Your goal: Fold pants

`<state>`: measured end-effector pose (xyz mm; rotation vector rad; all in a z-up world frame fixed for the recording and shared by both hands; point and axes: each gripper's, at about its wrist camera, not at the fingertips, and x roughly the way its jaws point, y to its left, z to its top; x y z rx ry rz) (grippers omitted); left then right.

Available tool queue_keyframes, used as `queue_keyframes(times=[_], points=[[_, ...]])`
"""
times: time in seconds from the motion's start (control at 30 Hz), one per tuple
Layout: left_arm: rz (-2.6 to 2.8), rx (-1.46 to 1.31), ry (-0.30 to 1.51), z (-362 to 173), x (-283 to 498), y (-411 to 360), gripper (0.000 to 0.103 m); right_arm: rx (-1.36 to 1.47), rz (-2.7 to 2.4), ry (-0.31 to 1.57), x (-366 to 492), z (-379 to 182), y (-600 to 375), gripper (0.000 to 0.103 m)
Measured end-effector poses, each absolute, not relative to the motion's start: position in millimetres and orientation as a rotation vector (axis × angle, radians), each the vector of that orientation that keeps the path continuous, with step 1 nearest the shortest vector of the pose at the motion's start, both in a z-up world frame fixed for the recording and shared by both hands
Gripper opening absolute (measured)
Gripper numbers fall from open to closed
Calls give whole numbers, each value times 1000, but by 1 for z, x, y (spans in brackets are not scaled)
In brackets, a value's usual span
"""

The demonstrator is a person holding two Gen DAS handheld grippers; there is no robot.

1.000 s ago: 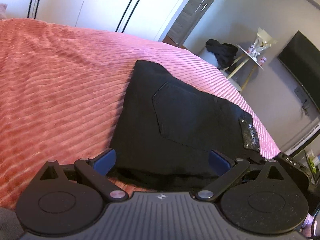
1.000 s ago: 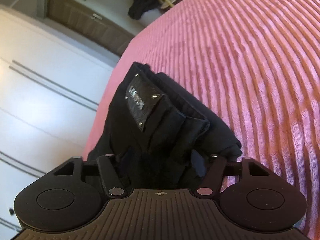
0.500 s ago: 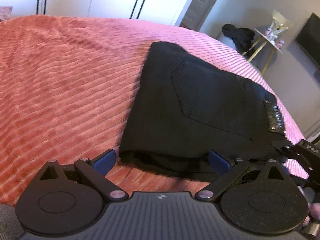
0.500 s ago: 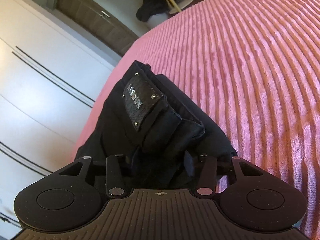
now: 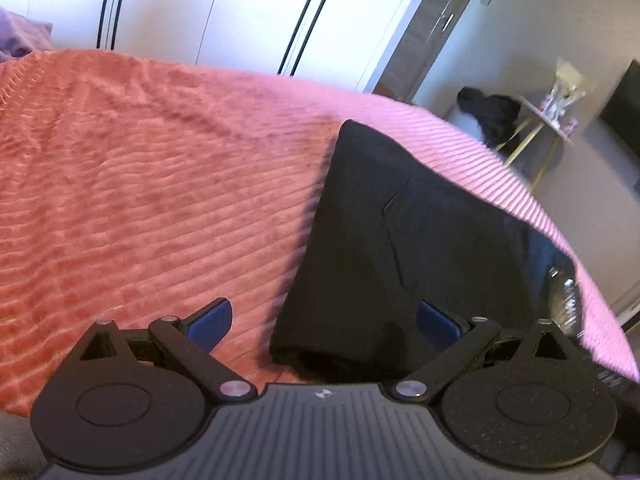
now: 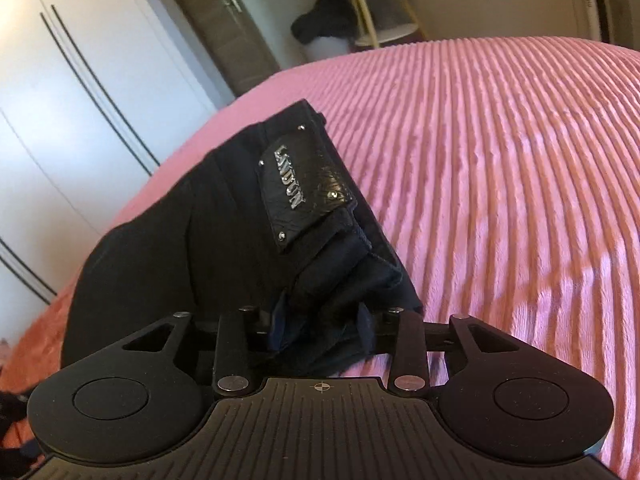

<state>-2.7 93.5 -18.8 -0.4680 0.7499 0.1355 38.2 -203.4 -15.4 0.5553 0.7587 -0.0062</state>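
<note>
The folded black pants (image 5: 404, 252) lie on the pink ribbed bedspread (image 5: 160, 200), close to the edge of the bed that faces the white wardrobe doors (image 5: 192, 12). They make a thick, neat bundle with a back pocket on top.

The left gripper (image 5: 324, 322) hangs just above the near end of the pants. Its two blue pads (image 5: 210, 322) stand wide apart. One pad is over the bare bedspread beside the pants, and the other is over the black cloth. Nothing is pinched between them, so this claw is open and holds nothing.

The right gripper (image 6: 322, 326) is at the waist end of the pants (image 6: 208, 240). Its pads are close together, with a thick wad of black cloth squeezed between them, so it is gripping the pants. Its jaws have just been opening a tiny bit, with the cloth between them. The shiny black leather label (image 6: 306, 188) with silver letters sits on the waistband just past the right gripper.

Beyond the pants, past the end of the bed, stands a small round side table (image 6: 368, 4) with a dark piece of clothing (image 6: 324, 16) draped near it.
</note>
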Motion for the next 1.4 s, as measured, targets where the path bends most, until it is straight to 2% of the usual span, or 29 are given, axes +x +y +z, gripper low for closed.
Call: queue_keyframes(times=[0.17,0.27,0.4,0.47,0.53,0.57,0.87,0.97,1.03,1.07,1.1,1.17,1.3,1.4], points=[[145,-461,663,-13,-7,97,99,654,-95,742,23,2,-228,60],[159,-410,631,-12,-1,93,99,563,-223,660,9,16,-227,57],[128,-349,565,-10,5,85,99,521,-13,590,13,23,-201,38],[94,-348,549,-10,7,82,99,498,66,624,19,19,-185,34],[61,-362,571,-13,11,82,99,412,11,694,25,7,-177,15],[58,-359,588,-15,13,81,99,366,-26,715,27,1,-177,0],[54,-365,729,-38,30,82,99,430,14,743,42,-18,-191,0],[72,-379,769,-43,31,85,99,463,13,760,36,0,-192,0],[72,-388,752,-42,29,86,99,484,20,747,40,13,-194,10],[67,-388,736,-40,29,86,99,475,23,716,40,22,-191,24],[65,-385,706,-38,26,85,99,452,27,687,41,30,-187,32],[78,-370,651,-33,24,84,99,382,42,643,54,42,-175,36],[165,-297,550,-25,20,81,99,242,10,675,107,39,-152,31],[191,-277,592,-31,27,81,99,107,-52,702,147,26,-136,27]])
